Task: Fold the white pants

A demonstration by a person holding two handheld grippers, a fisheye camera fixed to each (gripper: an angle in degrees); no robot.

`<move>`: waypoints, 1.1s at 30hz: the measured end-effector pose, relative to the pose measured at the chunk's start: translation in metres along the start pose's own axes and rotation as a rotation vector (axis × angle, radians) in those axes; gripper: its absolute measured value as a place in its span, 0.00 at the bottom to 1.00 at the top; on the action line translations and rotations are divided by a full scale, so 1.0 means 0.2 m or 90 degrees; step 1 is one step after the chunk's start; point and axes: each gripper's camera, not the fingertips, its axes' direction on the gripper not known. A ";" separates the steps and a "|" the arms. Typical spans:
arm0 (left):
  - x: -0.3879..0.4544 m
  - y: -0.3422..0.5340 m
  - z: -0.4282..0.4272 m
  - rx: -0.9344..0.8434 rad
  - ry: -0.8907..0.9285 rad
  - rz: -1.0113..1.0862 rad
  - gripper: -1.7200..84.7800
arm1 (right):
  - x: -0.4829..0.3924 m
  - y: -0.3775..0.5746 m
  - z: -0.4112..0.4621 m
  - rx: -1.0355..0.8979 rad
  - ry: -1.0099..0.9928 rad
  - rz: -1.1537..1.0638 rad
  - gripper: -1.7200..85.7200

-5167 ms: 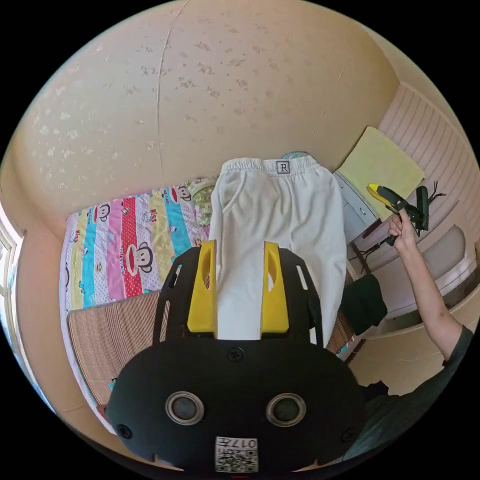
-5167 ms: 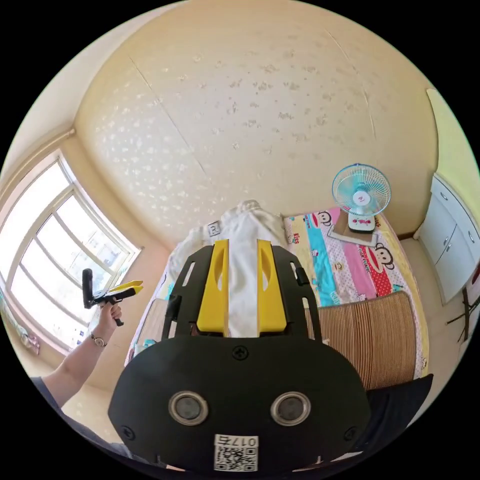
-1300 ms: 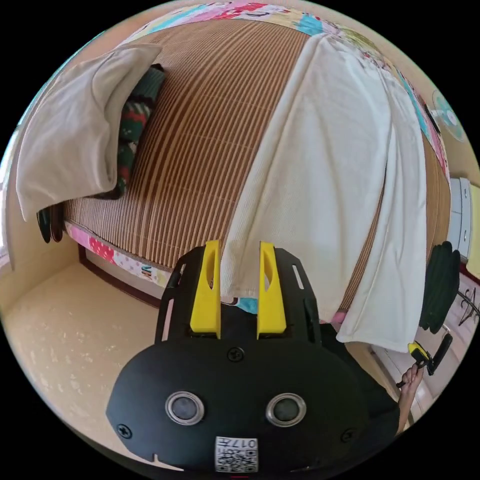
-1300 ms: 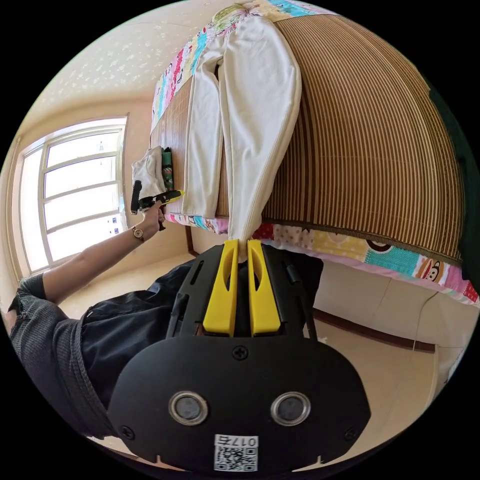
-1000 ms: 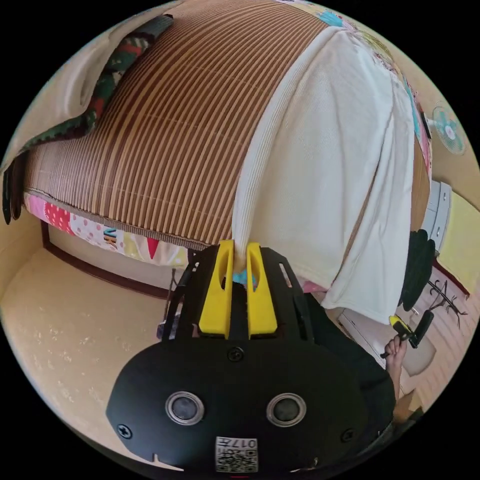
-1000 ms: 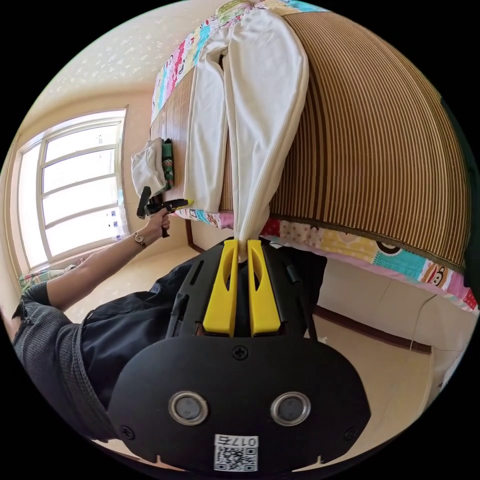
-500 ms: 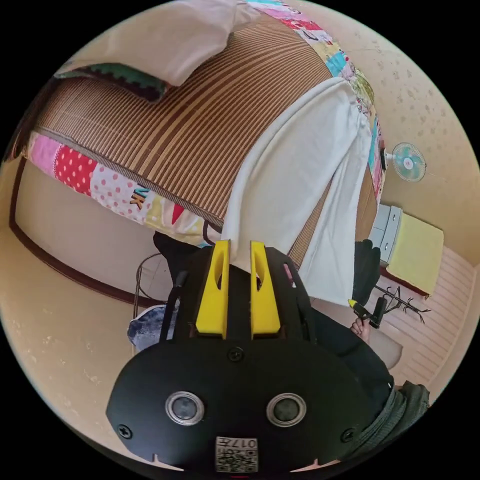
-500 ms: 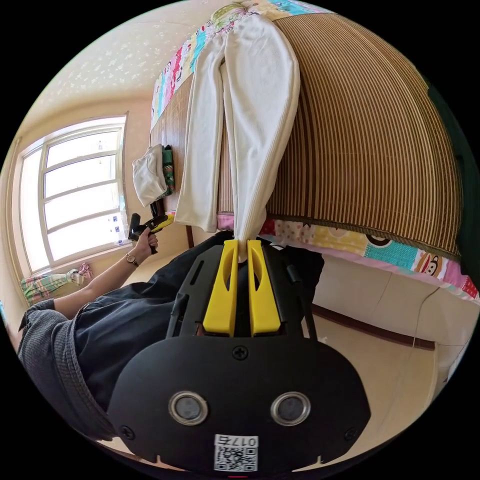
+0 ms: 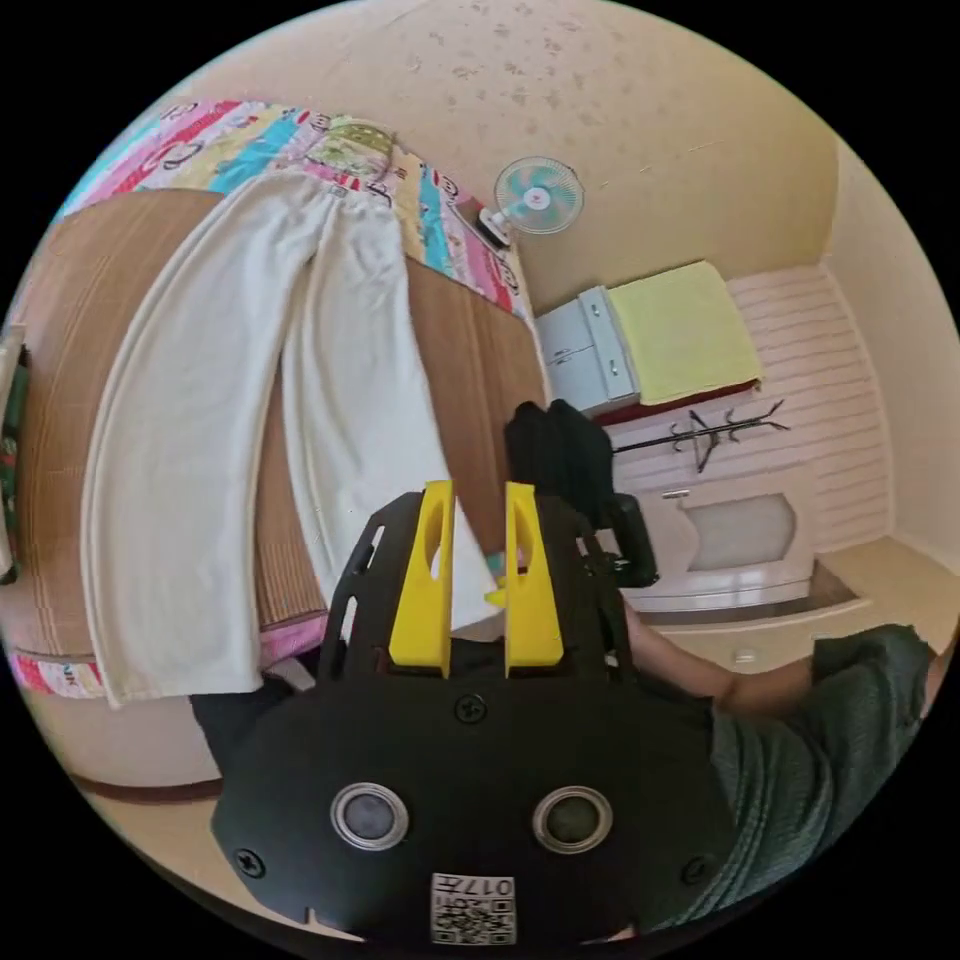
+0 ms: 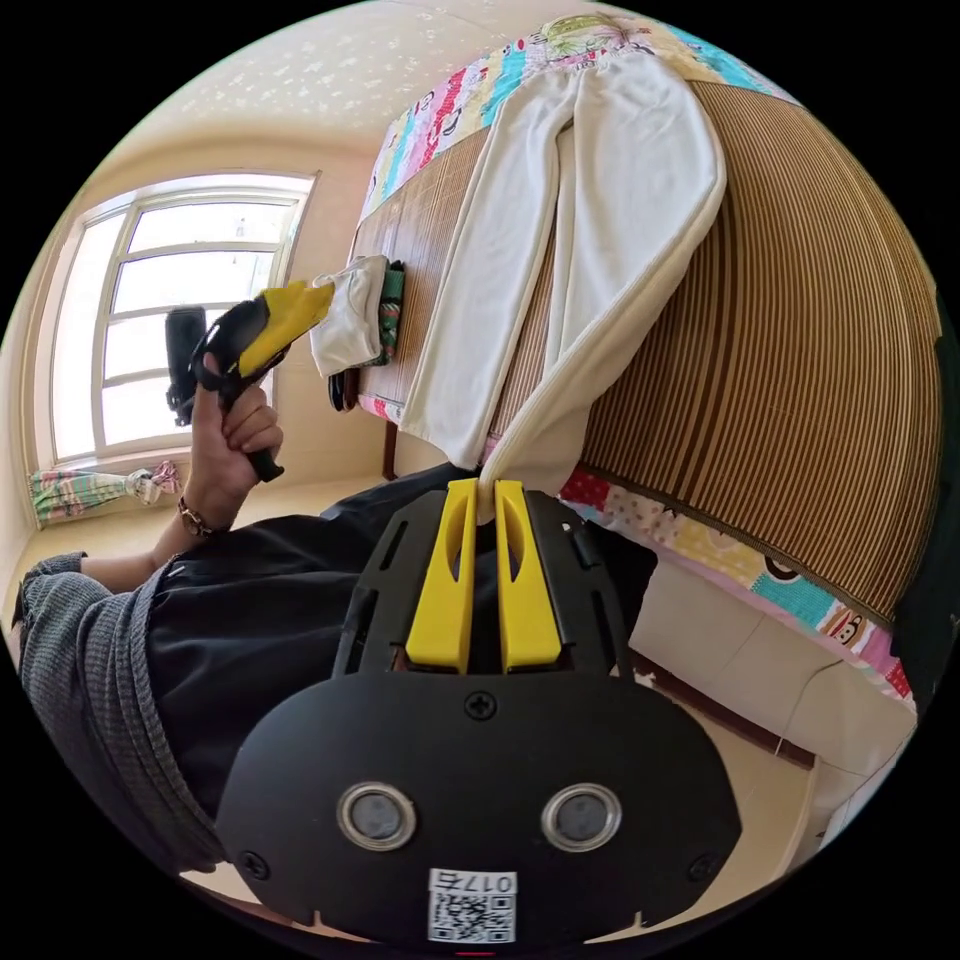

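Pinching white pants (image 10: 600,210) hem: right claw (image 10: 480,492).

The bed (image 10: 800,590) carries a brown striped mat (image 10: 800,300) over a colourful cartoon sheet (image 9: 450,215). White pants (image 9: 200,420) lie lengthwise on the mat, cuffs overhanging the near edge. Folded clothes (image 10: 355,315) sit at the mat's left edge

The white pants (image 9: 210,400) are soft matt cloth with a fine ribbed knit. Under them lies a slatted brown mat (image 10: 800,330) of woven strips, over a printed cotton sheet (image 10: 450,90). The gripper (image 10: 478,500) has smooth yellow plastic jaws on matt black plastic.
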 end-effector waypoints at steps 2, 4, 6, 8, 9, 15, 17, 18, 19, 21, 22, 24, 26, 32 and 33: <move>-0.02 -0.01 0.03 -0.010 0.085 -0.018 0.04 | -0.02 0.02 -0.01 0.008 0.001 0.002 0.04; -0.06 -0.01 0.06 -0.025 0.130 -0.045 0.02 | -0.04 0.05 -0.03 0.026 -0.007 0.003 0.05; -0.09 -0.01 0.07 -0.035 0.156 -0.049 0.01 | -0.05 0.07 -0.04 0.038 -0.021 0.006 0.05; -0.08 -0.03 0.13 -0.103 0.207 -0.013 0.01 | -0.05 0.10 -0.06 0.049 -0.035 0.014 0.05; -0.06 -0.03 0.14 -0.123 0.216 0.010 0.01 | -0.05 0.11 -0.07 0.055 -0.043 0.018 0.05; -0.06 0.03 0.16 -0.106 0.204 0.096 0.01 | -0.07 0.17 -0.10 0.064 -0.067 0.029 0.05; -0.10 0.05 0.16 -0.086 0.236 0.087 0.01 | -0.09 0.18 -0.11 0.061 -0.067 0.027 0.05; -0.12 0.07 0.16 -0.075 0.242 0.087 0.01 | -0.11 0.19 -0.12 0.058 -0.062 0.023 0.05; -0.12 0.08 0.15 -0.070 0.244 0.094 0.01 | -0.13 0.19 -0.13 0.057 -0.055 0.016 0.05; -0.10 0.12 0.14 -0.051 0.233 0.128 0.01 | -0.17 0.20 -0.15 0.053 -0.045 0.004 0.04; -0.09 0.12 0.13 -0.045 0.228 0.136 0.01 | -0.19 0.21 -0.16 0.050 -0.039 -0.002 0.04; -0.08 0.13 0.13 -0.035 0.211 0.148 0.01 | -0.21 0.22 -0.18 0.046 -0.035 -0.010 0.04; -0.08 0.13 0.13 -0.031 0.203 0.152 0.01 | -0.24 0.23 -0.19 0.043 -0.033 -0.015 0.04; -0.08 0.11 0.20 -0.042 0.149 0.136 0.01 | -0.28 0.29 -0.28 0.045 -0.038 -0.014 0.04; -0.08 0.10 0.22 -0.056 0.137 0.122 0.01 | -0.28 0.30 -0.31 0.048 -0.041 -0.014 0.04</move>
